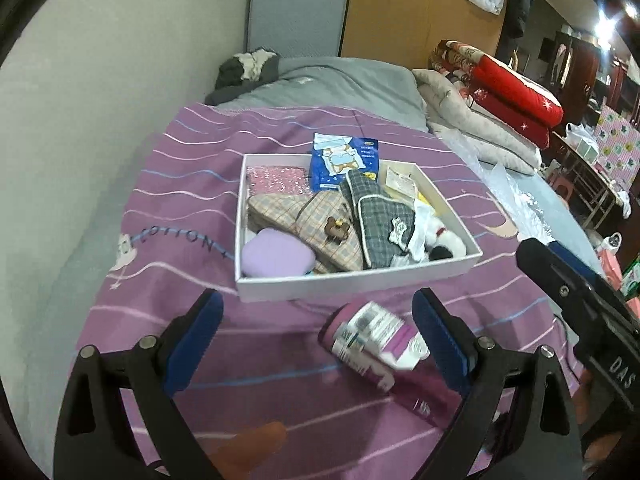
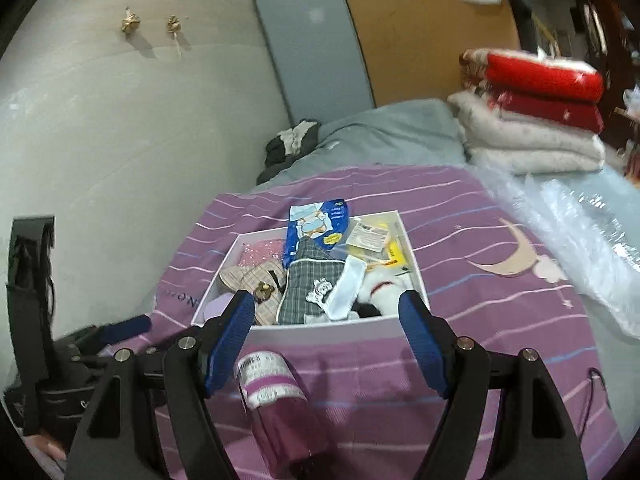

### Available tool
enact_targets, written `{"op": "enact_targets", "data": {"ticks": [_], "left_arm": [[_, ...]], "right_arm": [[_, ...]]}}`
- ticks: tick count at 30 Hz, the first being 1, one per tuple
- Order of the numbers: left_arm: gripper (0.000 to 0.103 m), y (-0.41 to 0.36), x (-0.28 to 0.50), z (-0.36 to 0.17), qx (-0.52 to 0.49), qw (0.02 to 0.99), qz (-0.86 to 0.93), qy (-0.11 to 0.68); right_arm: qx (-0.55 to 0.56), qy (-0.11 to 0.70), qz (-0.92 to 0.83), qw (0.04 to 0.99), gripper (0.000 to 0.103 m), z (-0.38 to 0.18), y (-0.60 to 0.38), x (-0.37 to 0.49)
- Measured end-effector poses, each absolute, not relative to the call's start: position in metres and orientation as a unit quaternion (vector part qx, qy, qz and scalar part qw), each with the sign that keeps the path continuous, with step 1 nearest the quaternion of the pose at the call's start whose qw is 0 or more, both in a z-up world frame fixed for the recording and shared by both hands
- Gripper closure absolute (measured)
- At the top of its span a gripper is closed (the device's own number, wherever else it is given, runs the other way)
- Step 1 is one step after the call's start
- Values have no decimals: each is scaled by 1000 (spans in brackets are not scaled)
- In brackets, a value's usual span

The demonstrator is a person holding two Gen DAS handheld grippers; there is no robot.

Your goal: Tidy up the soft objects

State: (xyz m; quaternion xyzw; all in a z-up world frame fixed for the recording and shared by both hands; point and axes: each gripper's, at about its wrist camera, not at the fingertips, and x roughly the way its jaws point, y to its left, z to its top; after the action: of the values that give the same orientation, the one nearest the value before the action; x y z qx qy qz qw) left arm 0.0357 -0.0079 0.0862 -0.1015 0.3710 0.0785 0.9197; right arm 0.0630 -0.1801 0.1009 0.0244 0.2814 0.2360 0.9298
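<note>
Two pairs of tongs hover over a bed spread with a purple striped cover (image 1: 168, 184), where a white box (image 1: 352, 278) is filling with soft goods. The left tongs (image 1: 320, 344) and the right tongs (image 2: 328, 342) both stand spread wide, gripping nothing. Between each pair's blue pads lies a magenta packet with a white label (image 1: 372, 340), resting on the cover just in front of the box's near wall, apparently the last item waiting to go in.

Inside the box, a lilac pouch (image 1: 276, 256), a tan plaid garment (image 1: 320, 224), a grey plaid garment (image 1: 376, 220) and a black-and-white plush (image 1: 444, 244) are packed side by side, with a blue cartoon packet (image 1: 344, 164) propped against the far wall, likely to save floor space.

The right wrist view alone shows two gold wall hooks (image 2: 132, 24); the left alone reads lettering printed on the cover.
</note>
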Motion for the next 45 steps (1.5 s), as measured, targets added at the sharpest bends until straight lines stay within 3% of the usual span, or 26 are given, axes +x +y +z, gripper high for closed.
{"op": "enact_targets", "data": {"ticks": [5,16,45], "left_arm": [[8,-18,5,68,-79,924,89,363],[8,-25,-38,54,-66,935,111,330],[8,-42,-43,48,-43,934,80,345]], "right_arm": [[-16,281,209,937,28,76,-174,27],[10,232,187,954,24,65,-191,-28],[14,282,167,945,24,56,-194,-25]]}}
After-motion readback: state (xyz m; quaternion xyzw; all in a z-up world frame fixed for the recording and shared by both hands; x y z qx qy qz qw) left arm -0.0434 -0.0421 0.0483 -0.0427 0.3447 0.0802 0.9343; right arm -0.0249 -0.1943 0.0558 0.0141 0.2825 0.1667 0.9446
